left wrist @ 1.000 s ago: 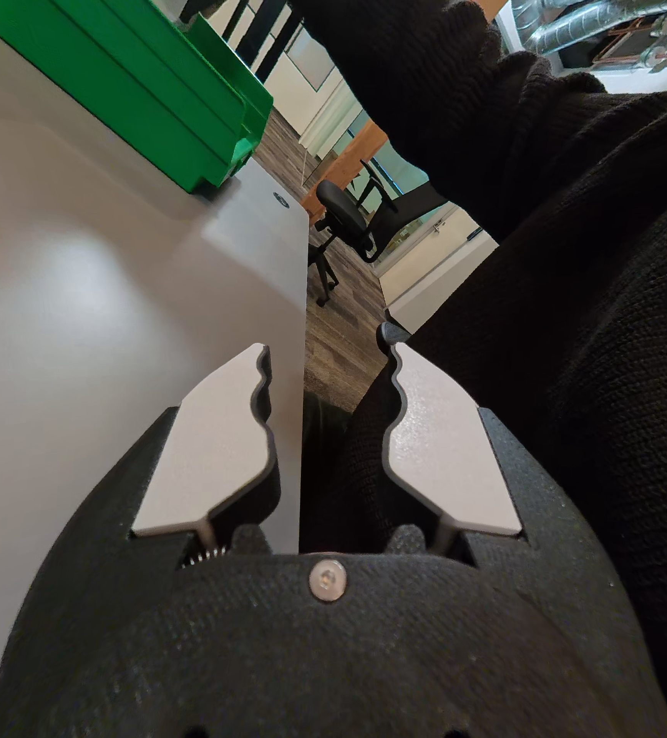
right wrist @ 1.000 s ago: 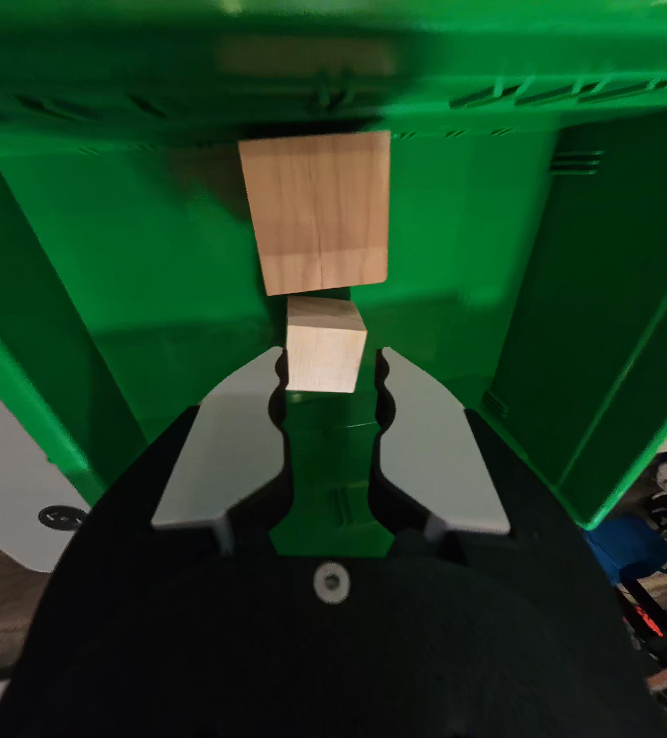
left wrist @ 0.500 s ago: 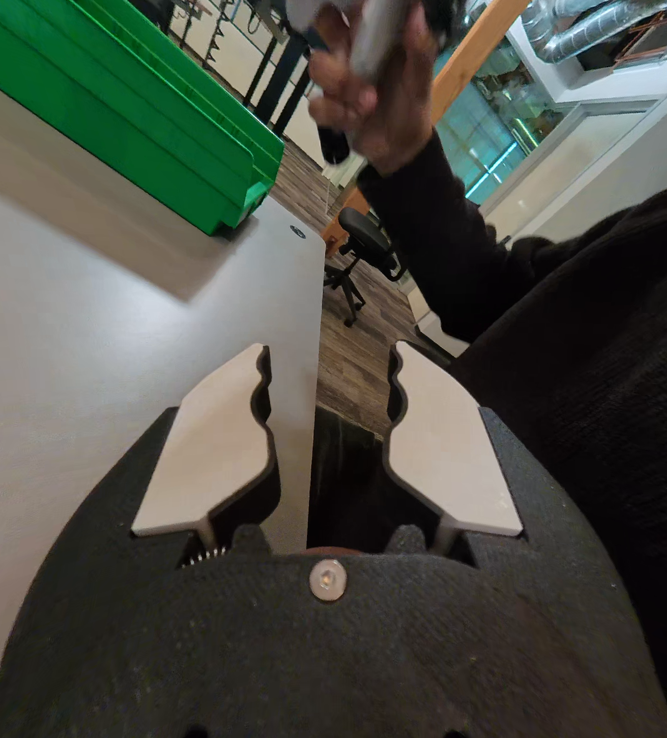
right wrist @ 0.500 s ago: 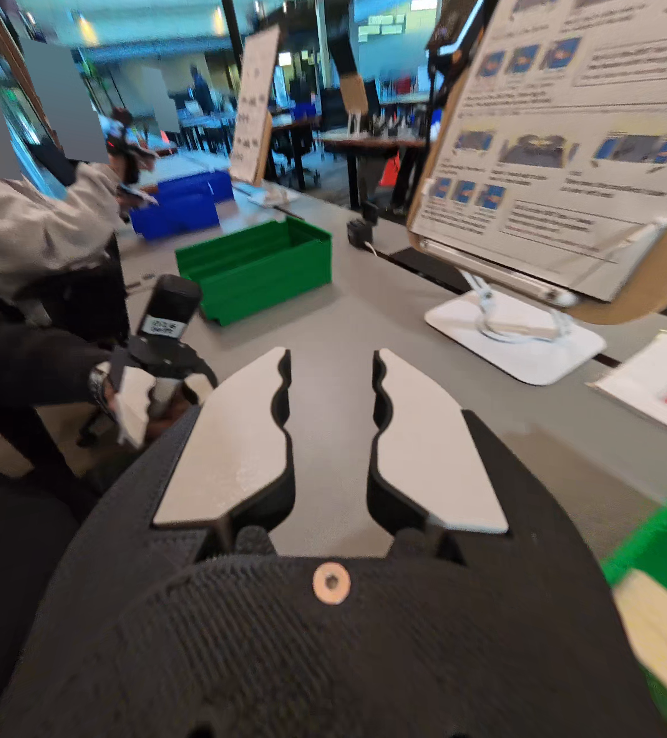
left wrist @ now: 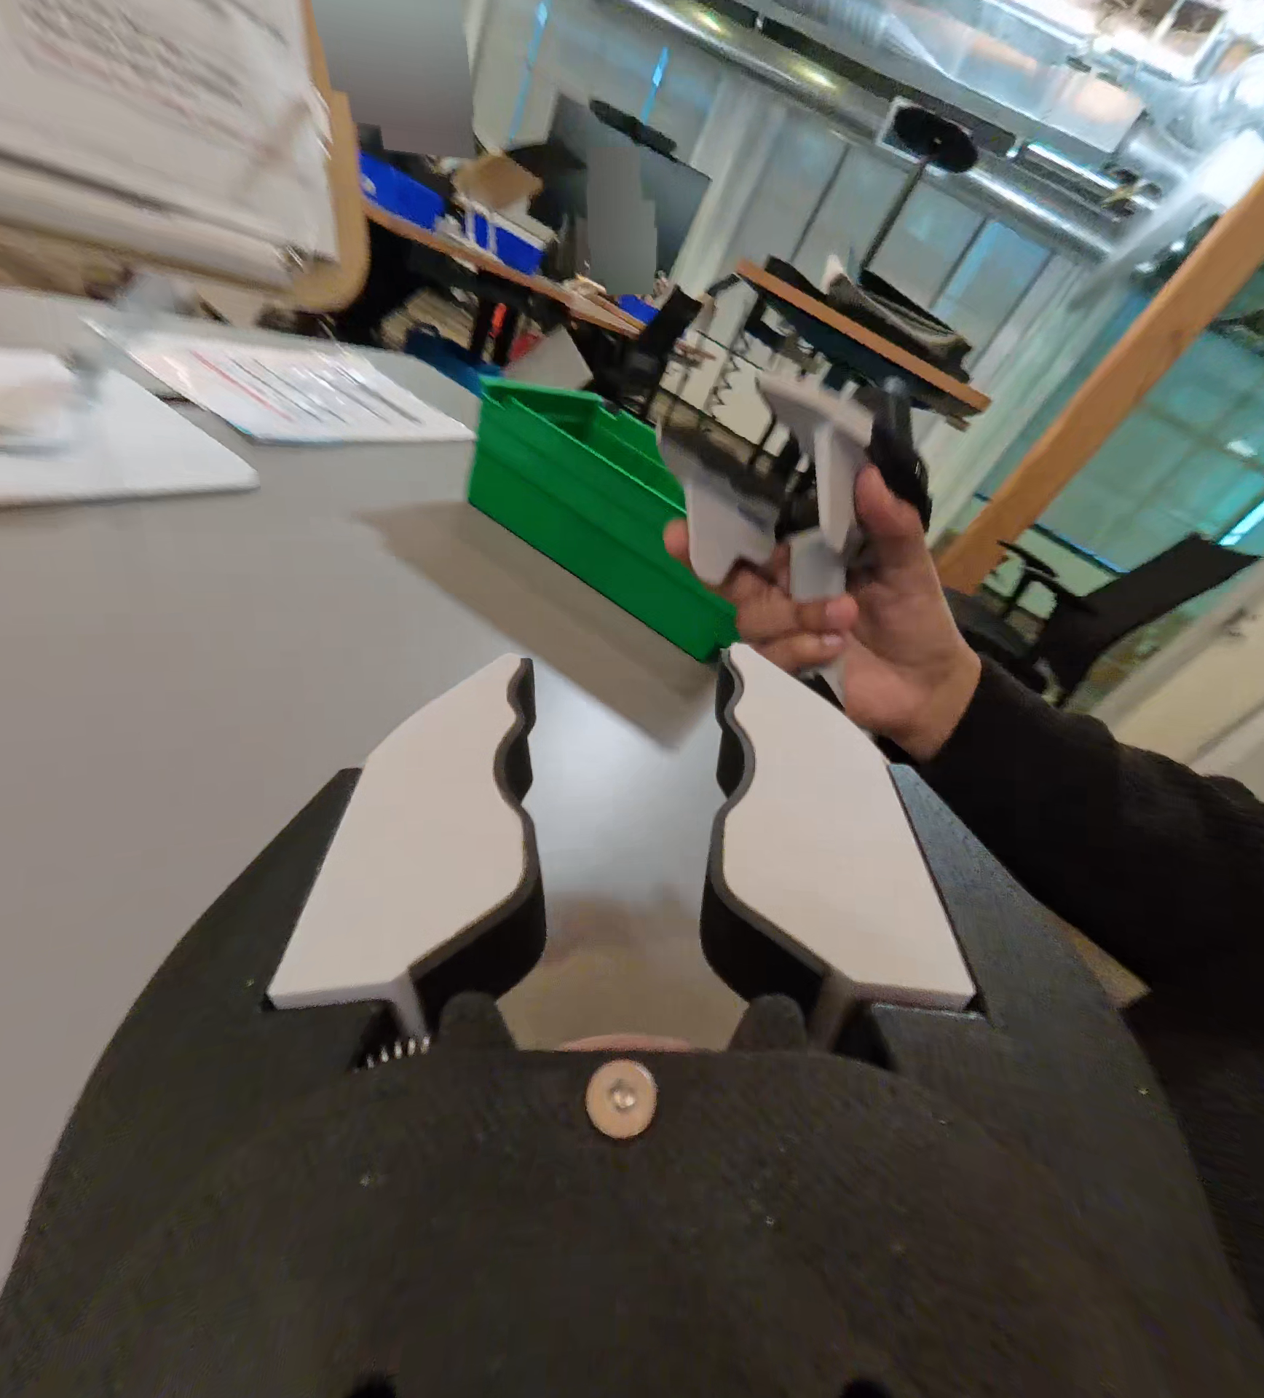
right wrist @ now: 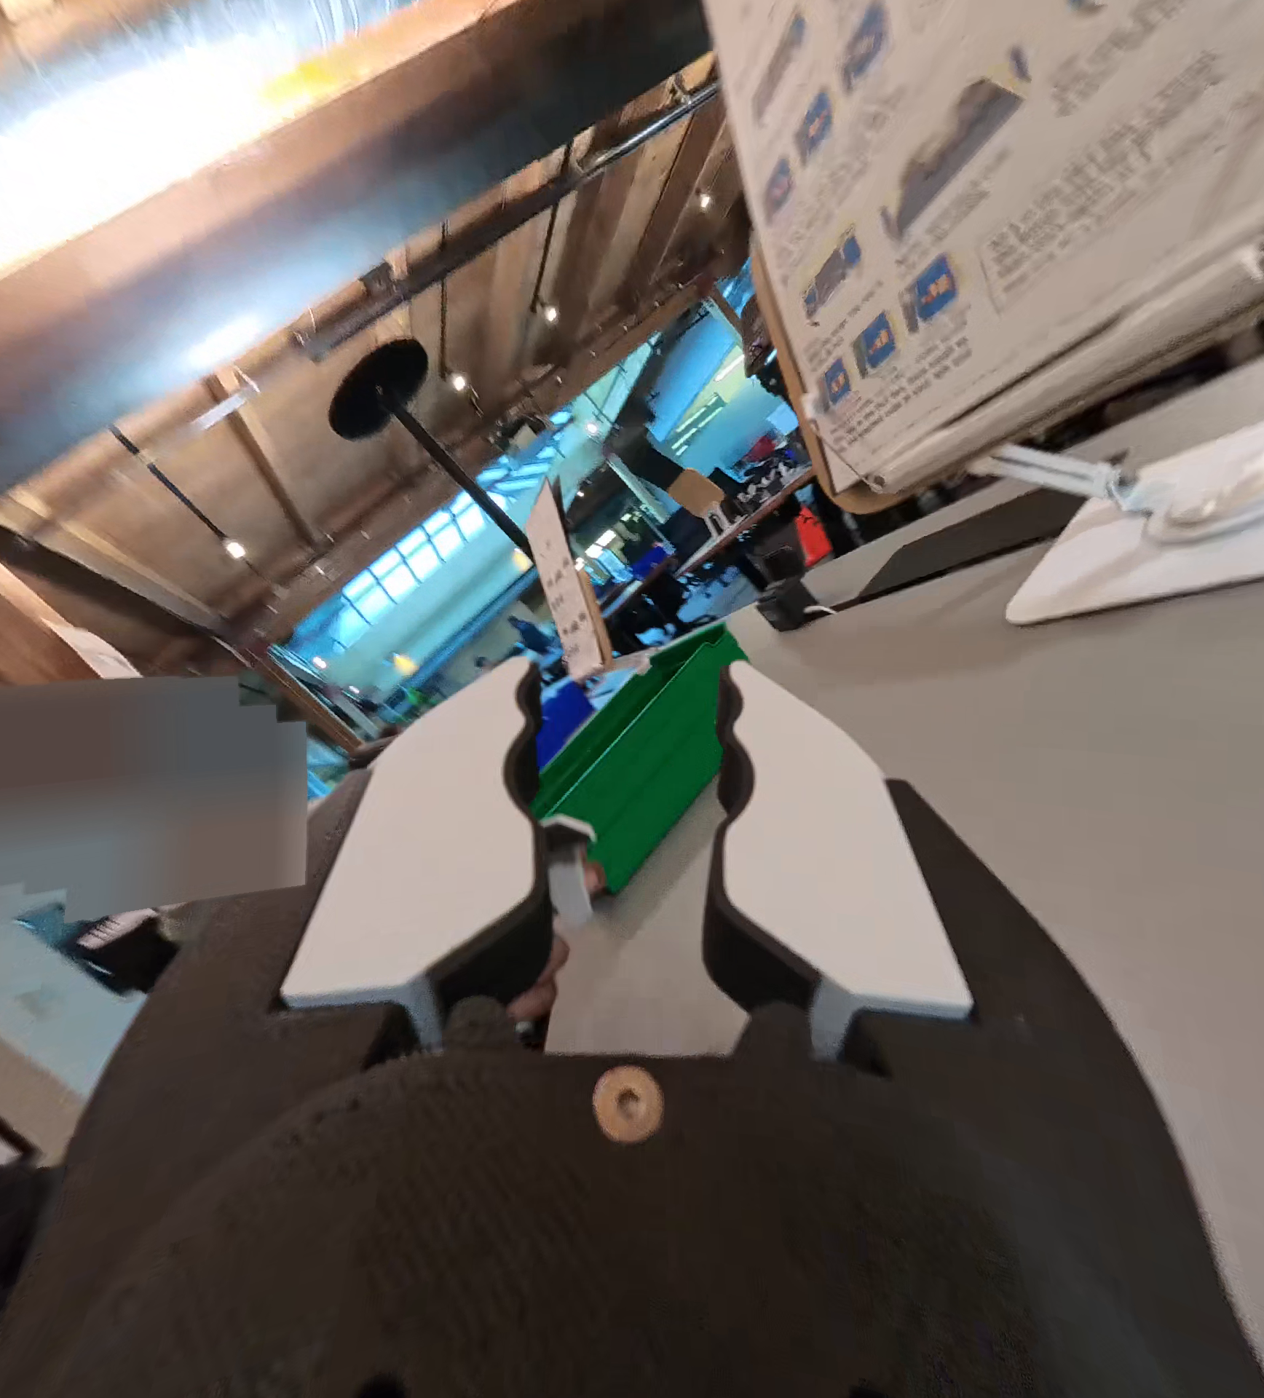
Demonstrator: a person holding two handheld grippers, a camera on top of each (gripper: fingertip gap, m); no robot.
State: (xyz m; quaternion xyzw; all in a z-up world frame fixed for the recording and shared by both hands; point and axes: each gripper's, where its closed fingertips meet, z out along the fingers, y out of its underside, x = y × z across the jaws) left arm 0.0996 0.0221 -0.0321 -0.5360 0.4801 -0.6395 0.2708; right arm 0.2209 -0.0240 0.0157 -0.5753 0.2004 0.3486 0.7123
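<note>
My left gripper is open and empty, held low over the grey table and pointing at a green bin that stands apart from it near the table's right edge. What lies inside the bin is hidden. A hand in a black sleeve holds my right gripper raised in front of that bin. In the right wrist view my right gripper is open and empty, tilted upward over the table. Another green bin shows between its fingers, farther off.
A board with printed sheets stands on a white base at the back of the table, also in the left wrist view. A printed sheet lies on the table. Desks, office chairs and a wooden post lie beyond.
My right gripper left the green bin and the two wooden blocks in it, swung away and tilted up. My left gripper turned from the table edge toward the table and bin.
</note>
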